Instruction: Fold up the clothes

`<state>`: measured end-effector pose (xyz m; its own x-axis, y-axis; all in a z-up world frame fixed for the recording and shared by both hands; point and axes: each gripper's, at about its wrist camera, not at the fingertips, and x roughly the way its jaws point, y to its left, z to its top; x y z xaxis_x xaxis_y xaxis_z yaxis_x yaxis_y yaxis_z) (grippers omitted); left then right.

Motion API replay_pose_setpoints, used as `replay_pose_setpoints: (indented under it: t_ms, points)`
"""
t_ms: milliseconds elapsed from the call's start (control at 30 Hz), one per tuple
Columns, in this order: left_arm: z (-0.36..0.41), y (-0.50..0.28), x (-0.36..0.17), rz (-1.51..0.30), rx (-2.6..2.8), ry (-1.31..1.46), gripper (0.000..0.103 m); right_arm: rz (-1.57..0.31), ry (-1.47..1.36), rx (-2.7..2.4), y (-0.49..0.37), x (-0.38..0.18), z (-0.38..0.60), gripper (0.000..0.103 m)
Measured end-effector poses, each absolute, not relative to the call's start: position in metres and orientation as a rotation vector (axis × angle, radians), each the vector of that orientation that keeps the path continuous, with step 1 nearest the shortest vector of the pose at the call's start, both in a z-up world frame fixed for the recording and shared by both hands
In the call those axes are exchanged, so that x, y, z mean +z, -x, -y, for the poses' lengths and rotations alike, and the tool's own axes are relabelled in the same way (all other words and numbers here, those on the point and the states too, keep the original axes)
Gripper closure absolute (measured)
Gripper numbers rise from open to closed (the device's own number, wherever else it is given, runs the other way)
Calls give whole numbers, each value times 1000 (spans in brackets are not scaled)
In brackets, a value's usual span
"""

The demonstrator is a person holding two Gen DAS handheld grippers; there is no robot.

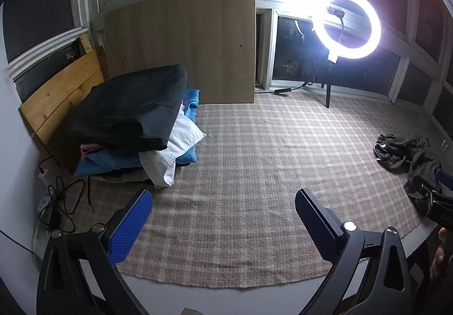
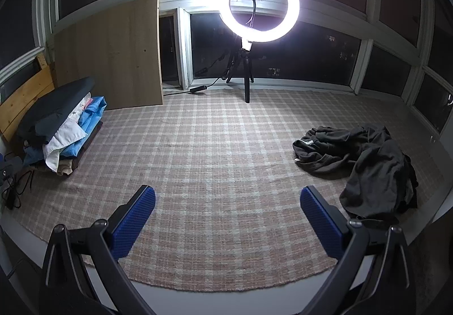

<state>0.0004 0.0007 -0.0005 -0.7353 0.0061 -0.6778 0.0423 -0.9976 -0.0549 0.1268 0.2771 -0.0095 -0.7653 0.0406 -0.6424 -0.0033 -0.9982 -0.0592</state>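
Both grippers hover over the plaid rug (image 2: 226, 145) with nothing held. The left gripper (image 1: 223, 201) has its jaws spread wide and empty; the right gripper (image 2: 228, 201) is in the same condition.

The item to be folded is the crumpled dark garment (image 2: 365, 162). It lies on the rug at the right side, near the rug's right edge. In the right wrist view it sits ahead of and to the right of the jaws, just beyond the right finger. In the left wrist view the same dark garment (image 1: 407, 156) appears far to the right, well apart from the left jaws, with part of the right gripper body in front of it.

The garment's long axis appears to run from the far left, where a light trim shows, toward the near right, where the bulk is heaped. It is bunched, so exact outline cannot be determined.

Judgement: the right gripper is nearer and is best placed for the first grasp.

A stack of folded clothes (image 1: 133, 128) rests at the left of the rug, beside a wooden board (image 1: 181, 46). A ring light (image 2: 260, 2) stands at the far side.
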Motion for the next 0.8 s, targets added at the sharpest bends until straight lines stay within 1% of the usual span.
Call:
replay_pose_setpoints:
  t_ms: [333,533,800]
  points:
    - [-16,-9,-11,-134,-2922,-1163,1,74,1044,2868,-130,-13,-288,0]
    - [-41,-19,-19,-76,-2976,-1170,1,38,1017,2808,-136,-13,-308,0]
    - [-77,-39,-2,-19,-3073,-1160,1,29,957,2726,-144,-3,-338,0]
